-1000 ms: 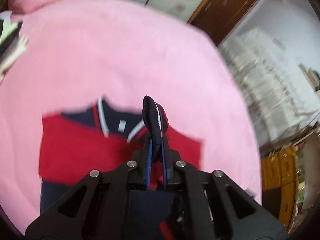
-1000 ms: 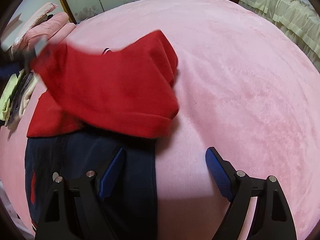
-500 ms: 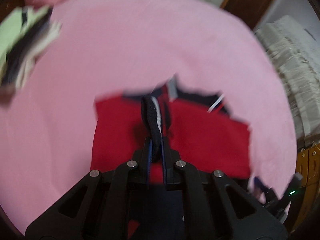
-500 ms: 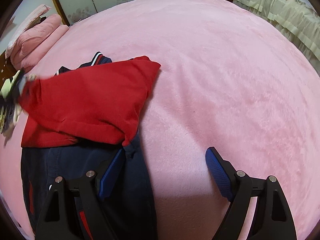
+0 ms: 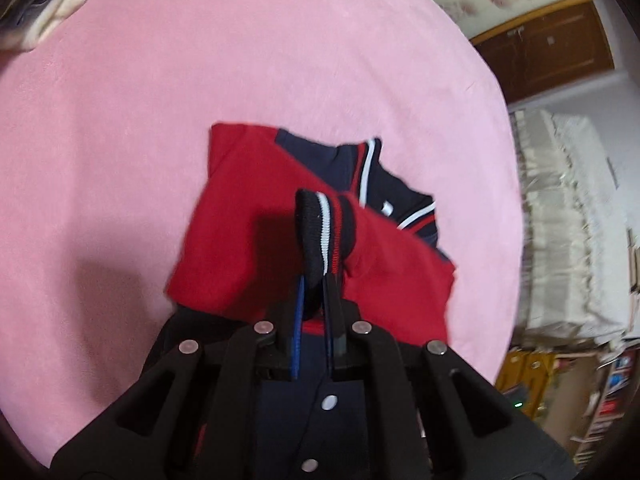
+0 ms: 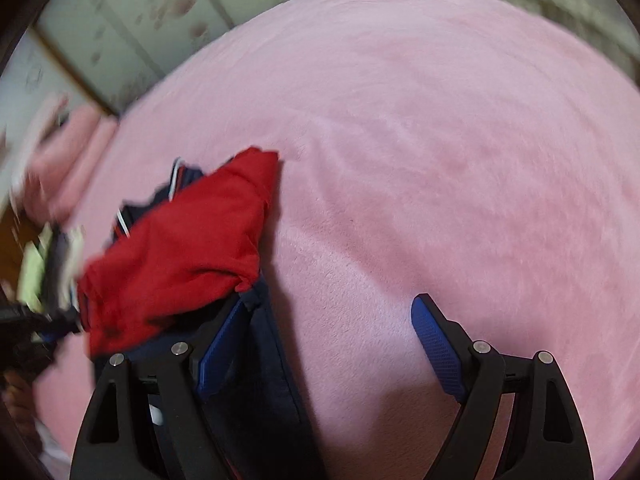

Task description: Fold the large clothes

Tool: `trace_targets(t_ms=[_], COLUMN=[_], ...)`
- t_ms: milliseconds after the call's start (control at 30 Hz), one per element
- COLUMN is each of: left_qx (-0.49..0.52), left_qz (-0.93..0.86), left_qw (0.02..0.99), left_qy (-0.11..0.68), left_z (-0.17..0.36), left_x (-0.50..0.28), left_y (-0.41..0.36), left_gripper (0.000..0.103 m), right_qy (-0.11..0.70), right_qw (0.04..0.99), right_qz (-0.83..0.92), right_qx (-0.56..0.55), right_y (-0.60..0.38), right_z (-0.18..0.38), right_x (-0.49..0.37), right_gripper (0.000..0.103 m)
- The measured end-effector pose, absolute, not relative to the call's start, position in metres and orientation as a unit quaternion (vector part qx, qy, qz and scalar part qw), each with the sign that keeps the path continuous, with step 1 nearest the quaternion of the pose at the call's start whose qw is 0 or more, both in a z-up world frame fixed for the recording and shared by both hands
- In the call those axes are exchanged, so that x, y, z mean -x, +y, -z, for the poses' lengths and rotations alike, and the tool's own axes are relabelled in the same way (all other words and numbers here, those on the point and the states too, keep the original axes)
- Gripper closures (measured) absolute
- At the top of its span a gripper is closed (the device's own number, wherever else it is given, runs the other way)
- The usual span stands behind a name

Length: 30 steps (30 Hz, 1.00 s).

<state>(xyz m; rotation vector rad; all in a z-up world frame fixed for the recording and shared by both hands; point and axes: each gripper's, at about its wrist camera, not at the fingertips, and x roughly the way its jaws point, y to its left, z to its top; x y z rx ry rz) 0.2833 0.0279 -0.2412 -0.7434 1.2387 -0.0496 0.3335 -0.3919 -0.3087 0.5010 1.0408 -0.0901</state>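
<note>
A red and navy jacket point(image 5: 256, 248) with a white-striped collar lies on the pink blanket point(image 5: 120, 120). My left gripper point(image 5: 316, 280) is shut on the jacket's ribbed navy sleeve cuff point(image 5: 320, 224), holding the red sleeve over the jacket's body. In the right wrist view the same jacket point(image 6: 188, 248) lies at the left, its red sleeve folded across the navy body. My right gripper point(image 6: 328, 332) hangs open above the jacket's right edge and the blanket point(image 6: 440, 160), with nothing between its blue pads point(image 6: 438, 352).
A stack of folded clothes point(image 5: 44, 4) sits at the far left of the bed, also seen blurred as a pile of clothes point(image 6: 48, 264) in the right wrist view. White frilled bedding point(image 5: 568, 216) and a wooden door point(image 5: 548, 48) lie beyond the bed's edge.
My left gripper has carried the cuff down and across, laying the red sleeve over the jacket. Both views have rolled. The right gripper stays open at the jacket's edge.
</note>
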Motion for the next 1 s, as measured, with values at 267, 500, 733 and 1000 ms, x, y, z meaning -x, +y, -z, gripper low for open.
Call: trace_targets(t_ms=[267,500,733,1000], left_qx=[0.263,0.111,0.184,0.202], left_qz=[-0.017,-0.059,0.069,0.041], left_qw=[0.717,0.793,0.779,0.761], left_qy=[0.646,0.597,0.595,0.615], left_z=[0.248,0.225,0.241,0.269], left_x=[-0.288,-0.281,-0.314,-0.332], left_y=[0.043,0.014,-0.022,-0.012], left_gripper=[0.097,0.095,0.095,0.095], right_qy=[0.453,0.466,0.506,0.52], right_qw=[0.82,0.848,0.79,0.813], right_qz=[0.113,0.013,-0.184,-0.022], right_qx=[-0.331,-0.251,-0.293,-0.262], right_y=[-0.445,-0.397,-0.298,-0.351], right_z=[0.308,0.275,0.295,0.318], right_x=[-0.313,-0.34,-0.389,-0.4], right_gripper=[0.019,0.047,0.08,0.103])
